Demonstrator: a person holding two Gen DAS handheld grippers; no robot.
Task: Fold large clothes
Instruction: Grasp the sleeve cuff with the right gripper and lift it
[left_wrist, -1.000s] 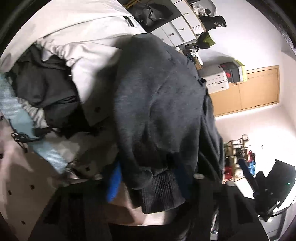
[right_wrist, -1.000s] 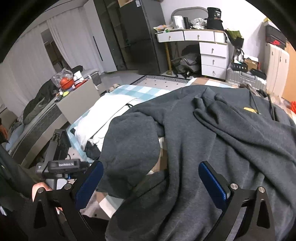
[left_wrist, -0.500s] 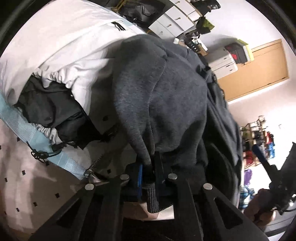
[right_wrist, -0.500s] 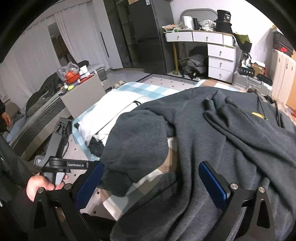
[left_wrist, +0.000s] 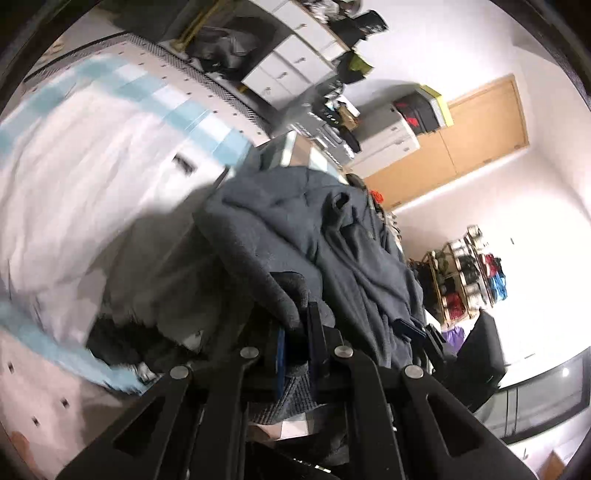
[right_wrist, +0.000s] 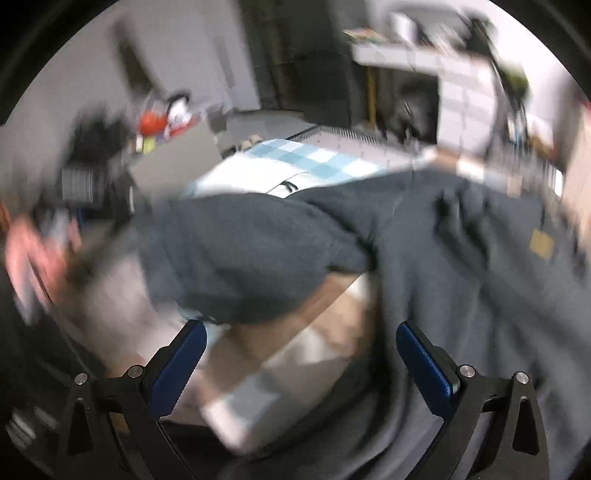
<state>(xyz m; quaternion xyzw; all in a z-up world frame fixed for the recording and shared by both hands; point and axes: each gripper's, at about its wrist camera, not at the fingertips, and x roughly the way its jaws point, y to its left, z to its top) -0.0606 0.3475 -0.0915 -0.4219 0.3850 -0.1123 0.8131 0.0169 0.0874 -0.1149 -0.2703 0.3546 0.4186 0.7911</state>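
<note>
Plainly, the left gripper (left_wrist: 297, 350) is pinched nearly closed on the ribbed knit cuff (left_wrist: 291, 391) of a large dark grey fleece sweatshirt (left_wrist: 332, 251), its blue-padded fingers (left_wrist: 280, 354) pressing the thick fabric between them. From that grip the sleeve runs up and away from the camera into the bulk of the garment, which lies rumpled in soft folds across a bed spread (left_wrist: 192, 114) checked in pale blue and white. In the right wrist view, which is heavily blurred, the right gripper (right_wrist: 295, 365) stands wide apart, its ridged blue pads (right_wrist: 424, 365) holding nothing, with tan and white checked bedding showing between them. There the same sweatshirt stretches across the frame, the sleeve (right_wrist: 243, 258) reaching left towards a hand (right_wrist: 33, 258) and the body spreading right, with a small yellow patch (right_wrist: 541, 243) on it. A white, smooth garment (left_wrist: 81, 192) lies beside the sweatshirt on the bed.
</note>
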